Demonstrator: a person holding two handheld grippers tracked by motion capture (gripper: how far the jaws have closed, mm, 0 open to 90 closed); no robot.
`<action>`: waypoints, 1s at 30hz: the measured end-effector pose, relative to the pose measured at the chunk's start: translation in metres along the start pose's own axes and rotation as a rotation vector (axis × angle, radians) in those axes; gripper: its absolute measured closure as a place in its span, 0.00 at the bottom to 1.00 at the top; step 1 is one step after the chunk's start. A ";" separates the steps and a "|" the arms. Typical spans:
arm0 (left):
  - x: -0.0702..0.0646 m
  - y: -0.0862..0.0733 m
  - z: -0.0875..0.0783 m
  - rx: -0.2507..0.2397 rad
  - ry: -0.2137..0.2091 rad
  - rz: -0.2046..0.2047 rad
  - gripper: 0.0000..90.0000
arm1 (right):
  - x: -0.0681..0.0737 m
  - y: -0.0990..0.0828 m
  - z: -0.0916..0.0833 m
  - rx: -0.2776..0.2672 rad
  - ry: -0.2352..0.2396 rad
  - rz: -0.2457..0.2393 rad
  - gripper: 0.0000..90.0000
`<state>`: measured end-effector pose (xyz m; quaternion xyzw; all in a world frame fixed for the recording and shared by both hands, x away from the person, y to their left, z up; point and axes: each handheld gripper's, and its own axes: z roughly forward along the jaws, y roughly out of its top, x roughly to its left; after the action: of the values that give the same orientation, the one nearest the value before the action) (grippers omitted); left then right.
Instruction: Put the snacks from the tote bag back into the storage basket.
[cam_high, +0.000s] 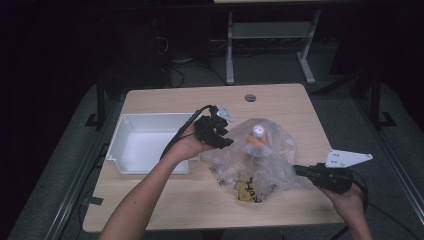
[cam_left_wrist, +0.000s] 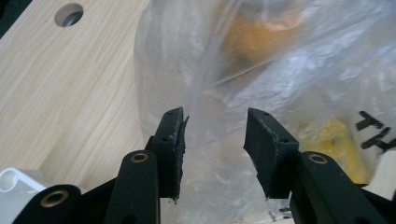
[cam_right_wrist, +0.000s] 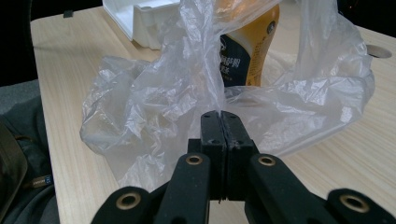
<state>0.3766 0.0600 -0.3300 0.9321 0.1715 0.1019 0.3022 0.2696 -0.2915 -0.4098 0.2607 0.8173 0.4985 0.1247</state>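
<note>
Right gripper (cam_right_wrist: 219, 114) jaws pinched on plastic bag (cam_right_wrist: 154, 102) edge near table (cam_high: 280, 97) corner

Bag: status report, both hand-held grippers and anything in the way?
Right hand-held gripper shut on bag. Left hand-held gripper open at bag's far side. Bottle upright inside. Bin beside, apart.

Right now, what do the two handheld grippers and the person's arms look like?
Both are black. The left gripper trails a black cable and carries a small grey three-cornered plate; the right gripper has a larger pale plate on top and a cable too. Up close, the jaws are flat black pads on arms with brass-coloured rivets. Both forearms are without sleeves.
</note>
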 end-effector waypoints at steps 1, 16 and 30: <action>-0.002 0.001 -0.001 -0.006 -0.007 0.005 0.63 | 0.000 0.000 0.000 -0.002 0.000 -0.001 0.99; -0.027 0.018 -0.006 -0.087 -0.107 0.085 0.58 | 0.007 0.013 0.006 -0.030 0.005 -0.020 0.99; -0.046 0.045 -0.008 -0.118 -0.132 0.157 0.52 | 0.010 0.024 0.017 -0.039 0.022 -0.040 0.99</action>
<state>0.3436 0.0132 -0.3006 0.9280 0.0712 0.0734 0.3582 0.2762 -0.2641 -0.3963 0.2365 0.8137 0.5146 0.1307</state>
